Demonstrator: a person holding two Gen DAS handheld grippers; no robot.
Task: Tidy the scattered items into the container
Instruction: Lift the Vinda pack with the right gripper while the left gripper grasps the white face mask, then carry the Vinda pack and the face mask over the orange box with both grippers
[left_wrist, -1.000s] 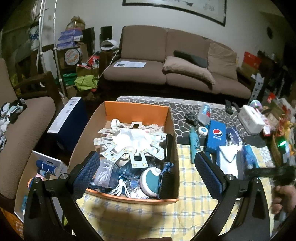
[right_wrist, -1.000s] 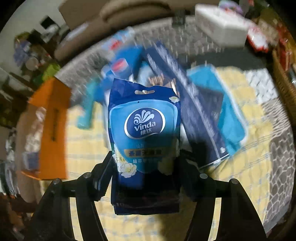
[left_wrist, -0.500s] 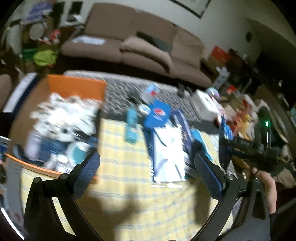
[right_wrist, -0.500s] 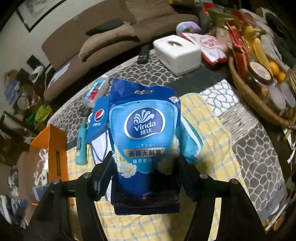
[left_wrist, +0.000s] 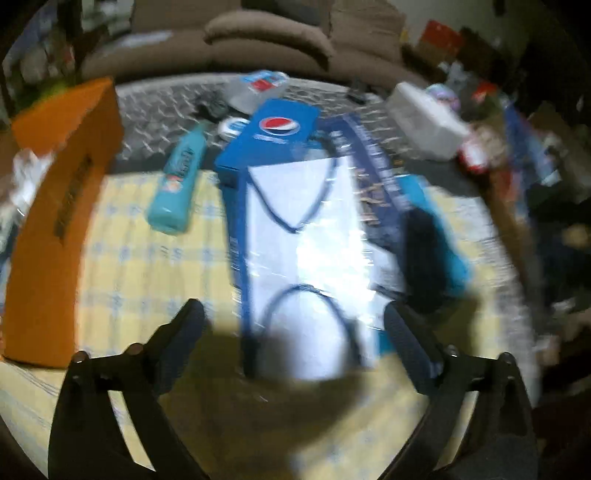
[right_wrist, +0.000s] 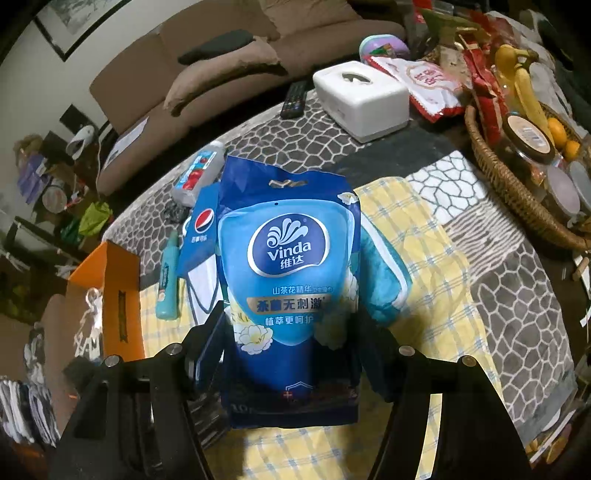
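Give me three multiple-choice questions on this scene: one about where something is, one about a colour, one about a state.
1. Where does the teal tube lie?
A. inside the box
B. on the yellow cloth beside the Pepsi box
C. in the wicker basket

2. What colour is the tissue box?
A. white
B. red
C. black

3. How is the right tool?
A. open and empty
B. out of sight
C. shut on the Vinda pack

B: the tube lies left of the Pepsi box.
A: the tissue box is white.
C: the right tool clamps the Vinda pack.
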